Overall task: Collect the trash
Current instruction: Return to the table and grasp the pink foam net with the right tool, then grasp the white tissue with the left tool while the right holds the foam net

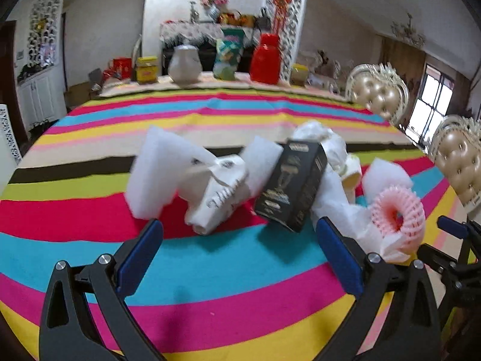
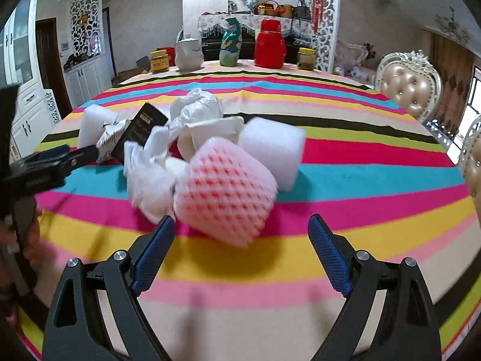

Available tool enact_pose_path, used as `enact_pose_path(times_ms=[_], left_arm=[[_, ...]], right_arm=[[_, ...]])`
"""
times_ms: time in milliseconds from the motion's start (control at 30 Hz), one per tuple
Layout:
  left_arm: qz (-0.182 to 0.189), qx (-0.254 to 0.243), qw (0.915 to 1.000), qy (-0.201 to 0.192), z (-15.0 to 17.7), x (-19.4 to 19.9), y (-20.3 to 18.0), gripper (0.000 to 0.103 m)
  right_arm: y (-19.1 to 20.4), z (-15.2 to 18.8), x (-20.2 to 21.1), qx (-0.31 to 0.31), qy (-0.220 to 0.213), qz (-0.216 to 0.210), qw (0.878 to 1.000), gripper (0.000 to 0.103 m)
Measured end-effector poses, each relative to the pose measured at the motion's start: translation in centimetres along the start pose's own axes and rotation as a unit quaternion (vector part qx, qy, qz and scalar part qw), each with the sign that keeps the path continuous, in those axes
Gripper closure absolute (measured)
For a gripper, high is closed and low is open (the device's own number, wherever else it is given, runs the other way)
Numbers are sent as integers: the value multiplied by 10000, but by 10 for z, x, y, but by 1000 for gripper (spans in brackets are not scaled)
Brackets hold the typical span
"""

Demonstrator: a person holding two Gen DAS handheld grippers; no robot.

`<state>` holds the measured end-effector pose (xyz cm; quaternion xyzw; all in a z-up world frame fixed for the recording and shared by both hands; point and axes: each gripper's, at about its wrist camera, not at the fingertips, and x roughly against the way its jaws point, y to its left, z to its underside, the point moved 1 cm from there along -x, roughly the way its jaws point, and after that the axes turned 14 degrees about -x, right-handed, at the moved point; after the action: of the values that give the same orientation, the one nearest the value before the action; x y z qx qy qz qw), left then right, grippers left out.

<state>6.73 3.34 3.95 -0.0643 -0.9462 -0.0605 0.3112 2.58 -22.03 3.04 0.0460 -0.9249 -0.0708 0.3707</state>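
Claws come first, at the near edge of the counter (image 2: pixel 375 150): the left claw (image 1: pixel 239 234) and the right claw (image 2: pixel 242 230) both stand wide apart and hold nothing. Just beyond the right one lies the pink foam net (image 2: pixel 225 192). Behind it the trash is heaped mid-counter: crumpled white paper (image 2: pixel 150 180), white foam pieces (image 2: pixel 270 150), a black box (image 1: pixel 290 183). Nothing looks collected yet; I judge the whole pile remains.

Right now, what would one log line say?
left gripper: open, empty | right gripper: open, empty | pink foam net: ahead on striped tablecloth
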Motion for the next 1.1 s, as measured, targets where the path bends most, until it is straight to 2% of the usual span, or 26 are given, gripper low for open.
enact_pose_path(times_ms=[167,233,300,400,467,600,733,933,967,1000,1100], left_arm=[[21,99,9999,-26,0,-1,3,5],[66,20,10000,23,1,-3,0,5],[102,-56,9999,72,-1,-6,-5,5],[251,-86,9996,65,-1,-6,-10,5],[408,-85,9991,67,-1,-8,-13,5],[764,-64,9970,134,1,-10,-21,5],[837,-94,9964,107,0,-9,-32,5],[1178,-324,9915,441,-9,-12,-75,5],[1176,-436,9909,487,-11,-13,-84,5],[1009,-624,9914,559,-14,-16,-95,5],[814,-782,9913,673,-17,-26,-108,5]], right_arm=[[13,-9,-22,113,87,-38,9999,19],[16,-7,-27,157,92,-33,9998,29],[15,-4,-28,118,142,-110,9998,47],[10,-3,-17,39,-107,-125,9999,62],[2,-2,-9,-113,-198,-133,9997,65],[-19,7,10,-455,-333,-127,9983,67],[-31,15,24,-738,-491,-126,9960,67],[-41,16,32,-1018,-720,-74,9922,67],[-47,15,35,-1158,-791,-81,9901,67],[-51,15,36,-1276,-821,-124,9884,67],[-61,15,35,-1523,-782,-253,9849,67]])
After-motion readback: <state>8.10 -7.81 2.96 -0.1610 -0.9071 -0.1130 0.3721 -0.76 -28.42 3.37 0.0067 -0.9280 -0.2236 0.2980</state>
